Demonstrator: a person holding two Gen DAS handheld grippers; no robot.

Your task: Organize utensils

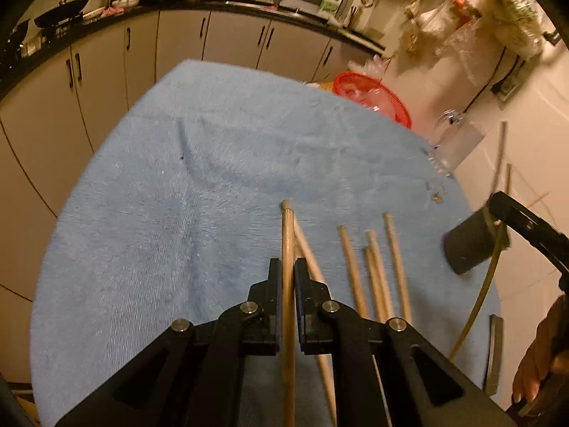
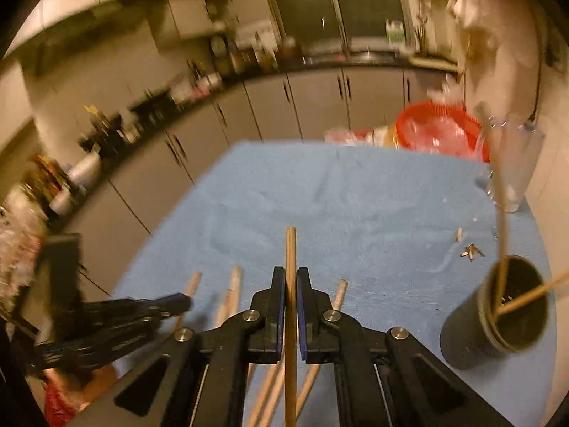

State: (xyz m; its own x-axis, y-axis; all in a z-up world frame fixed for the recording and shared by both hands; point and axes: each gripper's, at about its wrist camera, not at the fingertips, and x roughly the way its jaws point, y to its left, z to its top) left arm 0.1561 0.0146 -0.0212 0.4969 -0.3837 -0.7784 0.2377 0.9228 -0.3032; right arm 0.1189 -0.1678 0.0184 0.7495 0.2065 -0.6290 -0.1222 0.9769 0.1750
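Note:
My left gripper (image 1: pixel 287 263) is shut on a wooden chopstick (image 1: pixel 287 227) that points away over the blue towel (image 1: pixel 177 213). Several loose chopsticks (image 1: pixel 377 274) lie just to its right. A dark cylindrical holder (image 1: pixel 469 245) leans at the right with thin sticks in it. In the right wrist view my right gripper (image 2: pixel 291 272) is shut on another chopstick (image 2: pixel 291 245), lifted above loose chopsticks (image 2: pixel 233 284). The holder (image 2: pixel 498 316) stands to the right, with two sticks inside. The left gripper (image 2: pixel 174 302) shows blurred at the left.
A red basket (image 2: pixel 441 131) and a clear glass jug (image 2: pixel 512 163) stand at the towel's far right corner. Small scraps (image 2: pixel 471 251) lie near the holder. Kitchen cabinets (image 1: pixel 231 39) and a cluttered counter run behind. A person's hand (image 1: pixel 540 363) shows at the right edge.

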